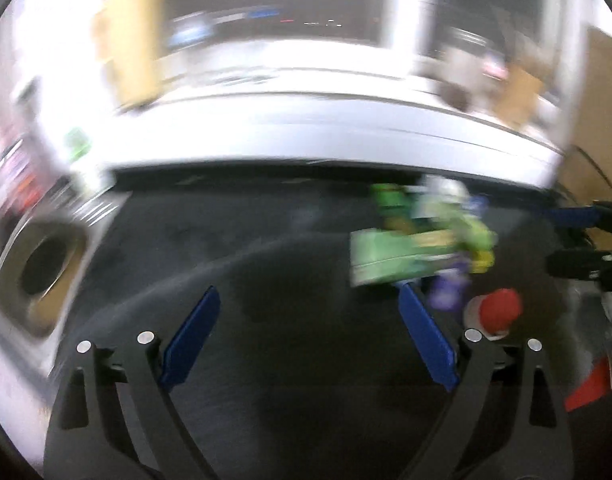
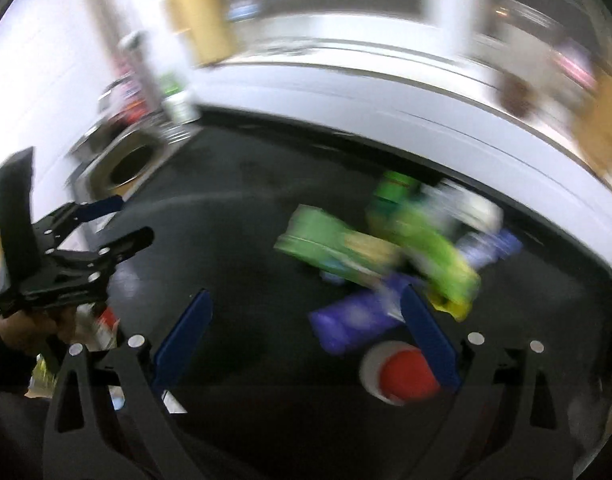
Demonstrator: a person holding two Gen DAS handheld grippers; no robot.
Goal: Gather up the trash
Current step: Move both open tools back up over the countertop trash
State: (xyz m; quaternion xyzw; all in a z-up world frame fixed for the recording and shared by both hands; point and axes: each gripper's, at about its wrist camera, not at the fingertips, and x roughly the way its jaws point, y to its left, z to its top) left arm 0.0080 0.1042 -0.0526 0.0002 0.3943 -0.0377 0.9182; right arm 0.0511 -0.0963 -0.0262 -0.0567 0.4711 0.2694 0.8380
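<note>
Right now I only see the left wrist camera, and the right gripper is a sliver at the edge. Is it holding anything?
Observer: No. The right wrist view shows the right gripper open, with nothing between its pads.
Operator: What lies closest to it?
Observer: A purple packet lies flat on the dark counter, just ahead of its right finger.
Operator: Anything near my left gripper that I can't see?
Observer: Yes. Some blurred wrappers lie below the hand that holds it.
</note>
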